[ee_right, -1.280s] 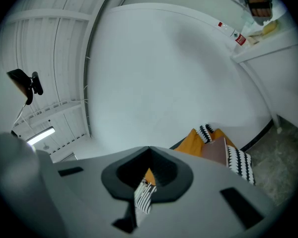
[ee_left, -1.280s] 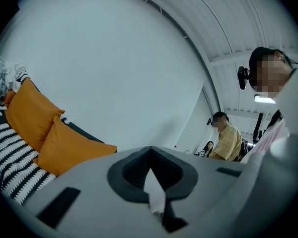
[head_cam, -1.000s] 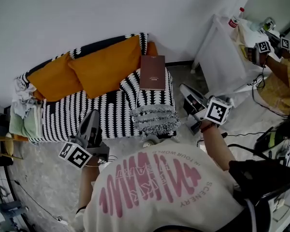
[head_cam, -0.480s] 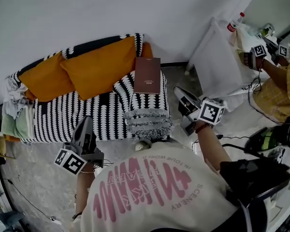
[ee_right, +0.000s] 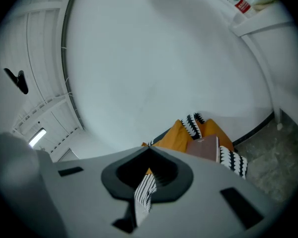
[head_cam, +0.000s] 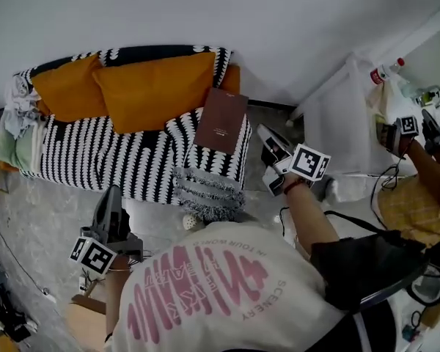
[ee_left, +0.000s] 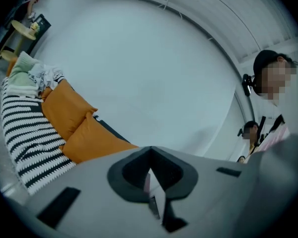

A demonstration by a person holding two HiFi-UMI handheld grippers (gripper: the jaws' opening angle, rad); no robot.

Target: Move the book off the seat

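Closer now to the book [head_cam: 220, 121], which lies flat on the end of the striped sofa [head_cam: 95, 163], the right gripper [head_cam: 267, 144] has its claw pressed together, like the left gripper [head_cam: 111, 199], so it might just push the book onto the floor.

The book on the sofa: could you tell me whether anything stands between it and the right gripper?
Nothing visible does; the right gripper hovers just right of the book, with only open space between them.
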